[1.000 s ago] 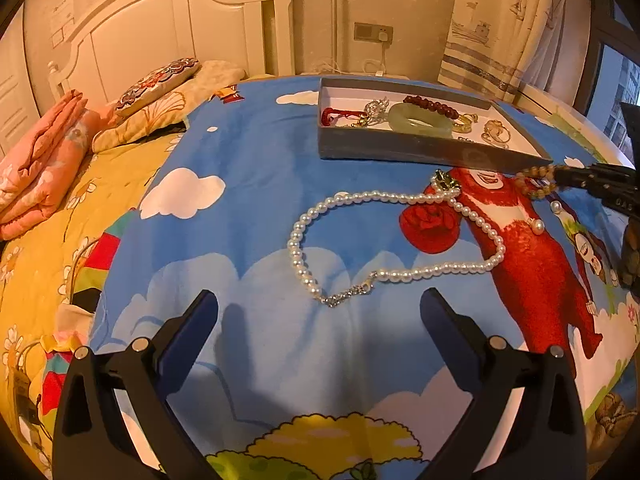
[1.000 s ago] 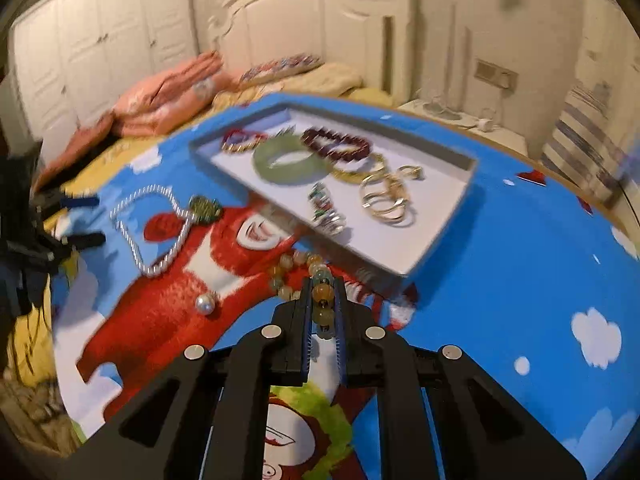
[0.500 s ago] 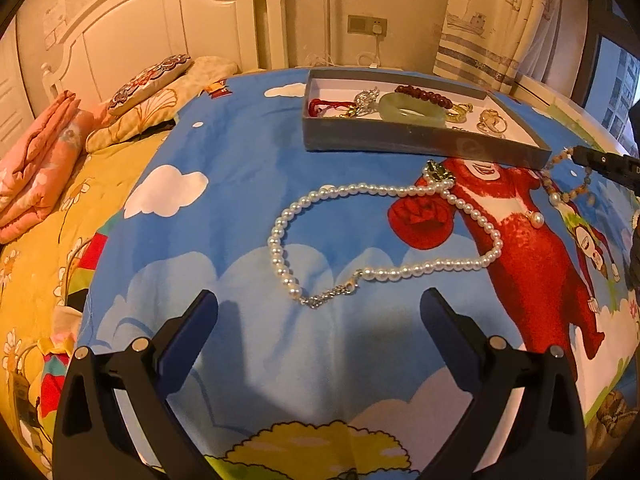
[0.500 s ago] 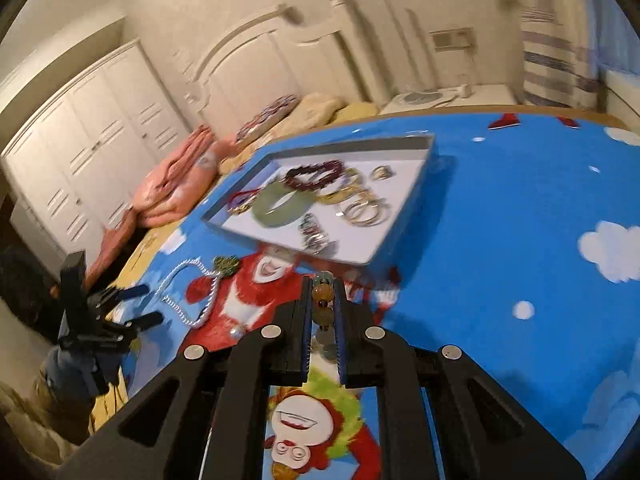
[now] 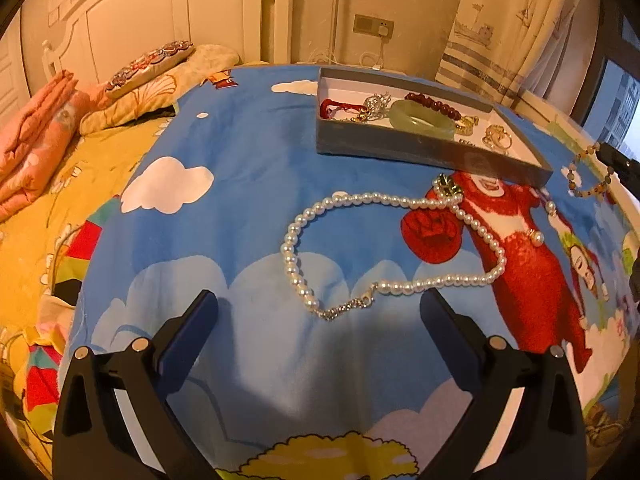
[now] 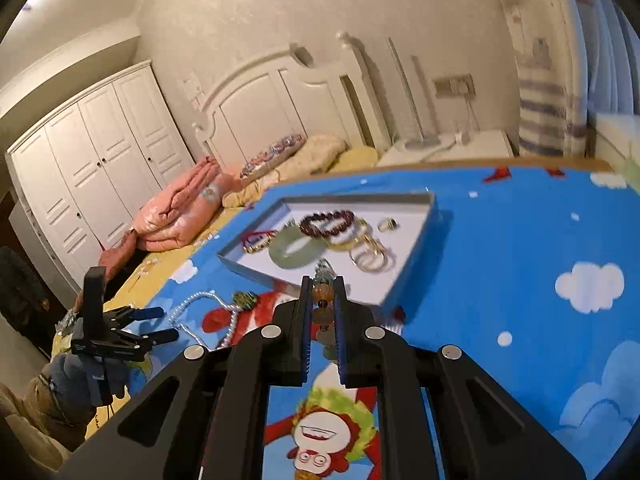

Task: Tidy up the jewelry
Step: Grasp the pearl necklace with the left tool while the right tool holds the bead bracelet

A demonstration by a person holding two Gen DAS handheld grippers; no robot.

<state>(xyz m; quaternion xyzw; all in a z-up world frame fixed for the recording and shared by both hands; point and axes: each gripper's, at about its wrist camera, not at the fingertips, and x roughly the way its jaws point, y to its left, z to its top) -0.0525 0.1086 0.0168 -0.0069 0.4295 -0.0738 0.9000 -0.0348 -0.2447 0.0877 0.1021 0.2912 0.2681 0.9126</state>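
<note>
My right gripper is shut on an amber bead bracelet and holds it in the air in front of the grey jewelry tray. The bracelet also hangs at the right edge of the left wrist view. The tray holds a green jade bangle, a dark red bead bracelet, gold rings and other pieces. A pearl necklace lies on the blue bedspread just ahead of my open, empty left gripper.
A single pearl pendant lies on the red bear print. Folded pink blankets and pillows sit at the headboard. The bed's right edge runs close past the tray. A white wardrobe stands beyond the bed.
My right gripper has lifted the amber bracelet off the bedspread and tilted upward. The left gripper has moved closer to the pearl necklace, still open.
</note>
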